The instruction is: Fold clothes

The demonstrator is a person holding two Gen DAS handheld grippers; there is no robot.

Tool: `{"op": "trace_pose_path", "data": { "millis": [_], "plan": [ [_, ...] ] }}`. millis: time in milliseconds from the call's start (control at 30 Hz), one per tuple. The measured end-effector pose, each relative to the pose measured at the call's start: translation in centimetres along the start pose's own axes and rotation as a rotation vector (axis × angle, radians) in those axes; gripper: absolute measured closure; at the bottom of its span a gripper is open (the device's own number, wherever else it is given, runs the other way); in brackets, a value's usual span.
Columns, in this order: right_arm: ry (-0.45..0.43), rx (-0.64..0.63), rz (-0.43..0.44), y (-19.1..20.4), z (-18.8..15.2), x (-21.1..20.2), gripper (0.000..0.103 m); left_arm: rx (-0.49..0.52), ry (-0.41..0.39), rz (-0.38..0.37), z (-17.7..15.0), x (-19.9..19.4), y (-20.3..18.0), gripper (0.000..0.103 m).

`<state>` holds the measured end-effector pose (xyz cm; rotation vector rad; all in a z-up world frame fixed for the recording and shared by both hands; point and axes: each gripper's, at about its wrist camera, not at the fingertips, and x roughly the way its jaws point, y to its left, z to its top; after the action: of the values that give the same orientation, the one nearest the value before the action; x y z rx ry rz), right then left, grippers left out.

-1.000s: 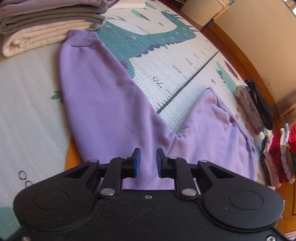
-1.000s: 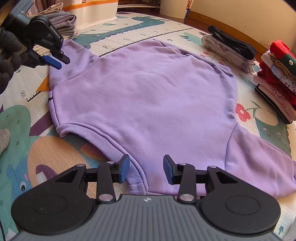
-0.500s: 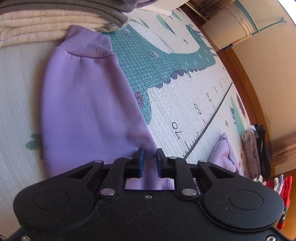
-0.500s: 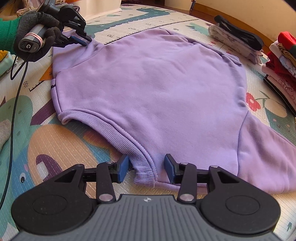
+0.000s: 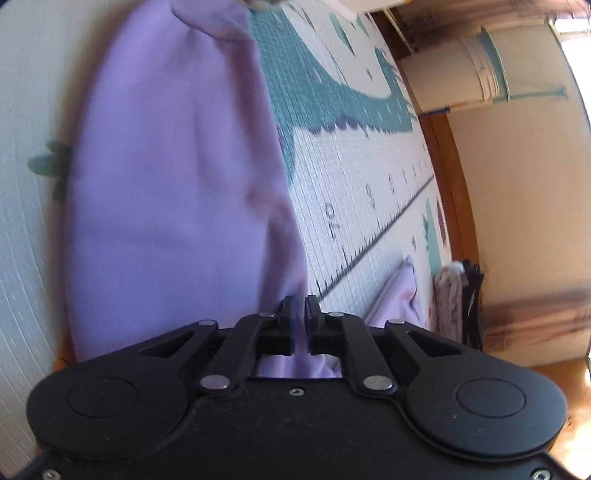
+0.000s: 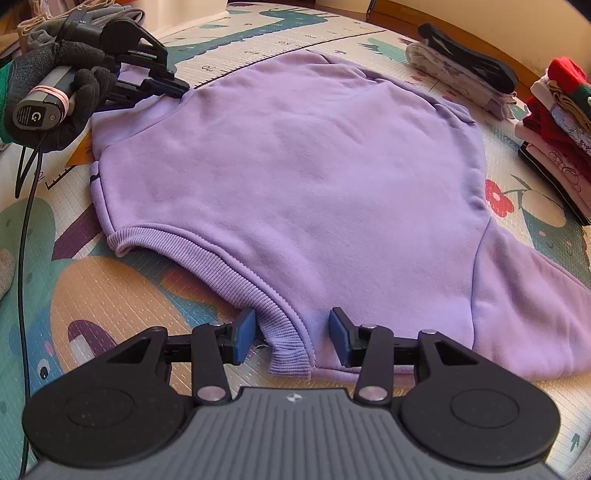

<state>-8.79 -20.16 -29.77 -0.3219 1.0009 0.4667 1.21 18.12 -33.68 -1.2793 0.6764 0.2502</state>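
Right tongs (image 6: 291, 338): jaws stand moderately wide, pointing steeply down; blue pads sit either side of the ribbed hem corner but do not press it.
Hem corner (image 6: 284, 332): ribbed band, curled slightly, lying between the right pads on the play mat.
Sweatshirt (image 6: 295, 177): lilac, spread flat on the mat, back panel up; hem nearest the right camera, one sleeve running off to the right edge of that view.
Play mat (image 6: 110, 295): foam floor mat with dinosaur prints, a ruler scale and a red flower; it carries everything.
Left tongs (image 5: 300, 317): jaws nearly closed, pinching a thin fold of lilac fabric between the blue pads; the right view shows them at the far left shoulder seam of the sweatshirt (image 6: 162, 83).
Left hand (image 6: 66, 88): dark knit glove wrapped around the gripper handle; a black cable hangs from it down the left of the frame.
Left sleeve (image 5: 177, 177): seen from the left camera, lies flat on the mat, stretching away from the tongs; picture is blurred.
Far right: folded garments in two stacks, a grey and black one (image 6: 469, 77) and a red, white and pink one (image 6: 557, 122), well apart from the sweatshirt.
Far left: folded grey clothes (image 6: 40, 22) behind the gloved hand.
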Motion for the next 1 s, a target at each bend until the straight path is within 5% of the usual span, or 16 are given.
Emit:
{"op": "trace_pose_path", "data": {
  "millis": [133, 233, 333, 600, 1000],
  "plan": [
    [0.0, -0.001, 0.001, 0.0, -0.1, 0.1, 0.057, -0.068, -0.022, -0.056, 0.7, -1.0, 1.2, 0.096],
    [-0.006, -0.003, -0.002, 0.1, -0.2, 0.1, 0.057, -0.031, 0.013, -0.03, -0.3, -0.8, 1.1, 0.096],
    [-0.004, -0.004, -0.003, 0.1, -0.2, 0.1, 0.057, -0.008, 0.03, -0.085, -1.4, -1.4, 0.4, 0.096],
    [-0.001, 0.002, -0.012, 0.3, 0.0, 0.3, 0.055, 0.152, 0.165, 0.042, -5.2, -2.8, 0.6, 0.096],
    [0.022, 0.02, -0.017, 0.2, 0.4, 0.5, 0.054, 0.019, 0.105, 0.076, -7.1, -6.5, 3.2, 0.096]
  ]
}}
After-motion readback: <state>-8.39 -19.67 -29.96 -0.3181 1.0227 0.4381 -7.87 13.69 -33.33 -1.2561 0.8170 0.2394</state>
